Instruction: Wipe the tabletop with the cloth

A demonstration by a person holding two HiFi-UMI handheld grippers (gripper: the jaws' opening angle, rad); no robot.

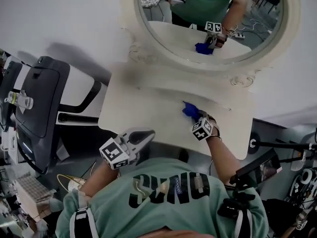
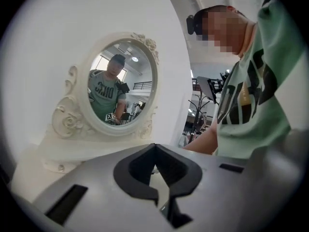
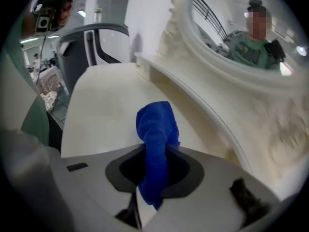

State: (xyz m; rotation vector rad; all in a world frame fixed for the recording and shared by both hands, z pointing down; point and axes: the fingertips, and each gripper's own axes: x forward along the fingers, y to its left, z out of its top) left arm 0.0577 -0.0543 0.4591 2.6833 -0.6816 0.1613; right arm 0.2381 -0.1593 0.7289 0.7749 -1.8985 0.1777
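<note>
A blue cloth rests on the white tabletop close to the mirror base, right of centre. My right gripper is shut on it. In the right gripper view the cloth stands up bunched between the jaws of the right gripper, above the tabletop. My left gripper hovers at the table's front edge, left of the cloth, jaws together and empty. In its own view the left gripper faces the oval mirror.
An ornate oval mirror stands along the table's back edge, with a raised ledge at its foot. A black chair and a bottle are to the left. Black stands are to the right.
</note>
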